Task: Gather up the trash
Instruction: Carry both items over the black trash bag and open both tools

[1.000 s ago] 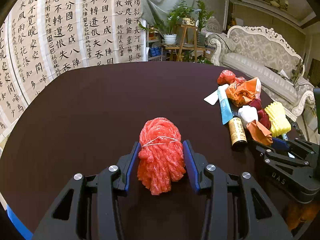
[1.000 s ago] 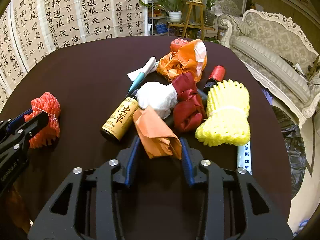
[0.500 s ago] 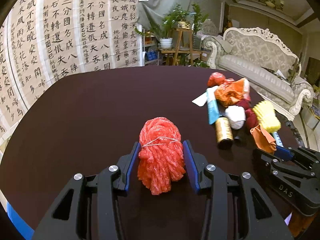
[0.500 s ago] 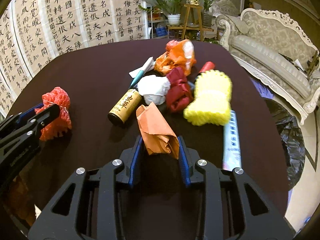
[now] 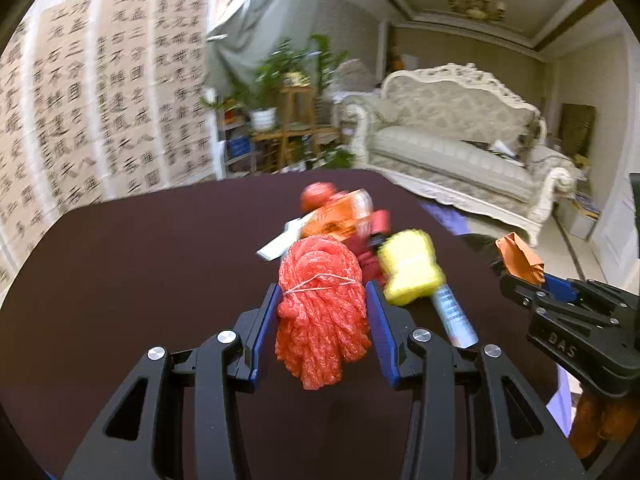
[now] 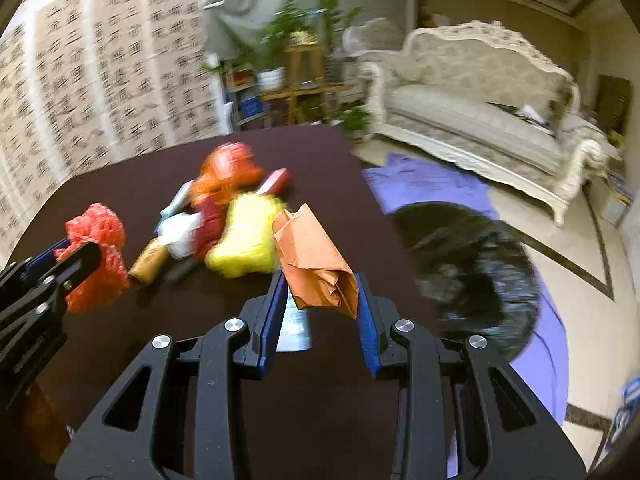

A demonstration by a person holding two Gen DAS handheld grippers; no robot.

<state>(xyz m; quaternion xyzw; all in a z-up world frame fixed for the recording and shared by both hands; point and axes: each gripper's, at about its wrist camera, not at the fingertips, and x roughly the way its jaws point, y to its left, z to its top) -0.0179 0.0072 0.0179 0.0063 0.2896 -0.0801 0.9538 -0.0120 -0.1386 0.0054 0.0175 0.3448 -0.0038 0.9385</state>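
Note:
My left gripper (image 5: pixel 322 300) is shut on a red foam net bundle (image 5: pixel 322 312) tied with a thin string, held above the dark table (image 5: pixel 140 280). My right gripper (image 6: pixel 320 284) is shut on a crumpled orange paper (image 6: pixel 316 260), also lifted off the table. In the left wrist view that orange paper (image 5: pixel 520 258) and the right gripper (image 5: pixel 532 284) show at the right edge. In the right wrist view the red net (image 6: pixel 98 256) and the left gripper (image 6: pixel 72 260) show at the left. A black trash bag (image 6: pixel 472 264) lies open on the floor beyond the table's right edge.
A heap of trash lies on the table: a yellow foam net (image 6: pixel 248 236), an orange plastic bag (image 6: pixel 228 176), white crumpled paper (image 6: pixel 180 232), dark red wrapping (image 6: pixel 210 216), a brown bottle (image 6: pixel 150 260) and a tube (image 5: pixel 454 314). A purple sheet (image 6: pixel 428 184) lies under the bag. A sofa (image 6: pixel 480 116) stands behind.
Both grippers have lifted their loads off the table and swung right. The trash heap has slid left in both views, and the black bag has come into the right wrist view.

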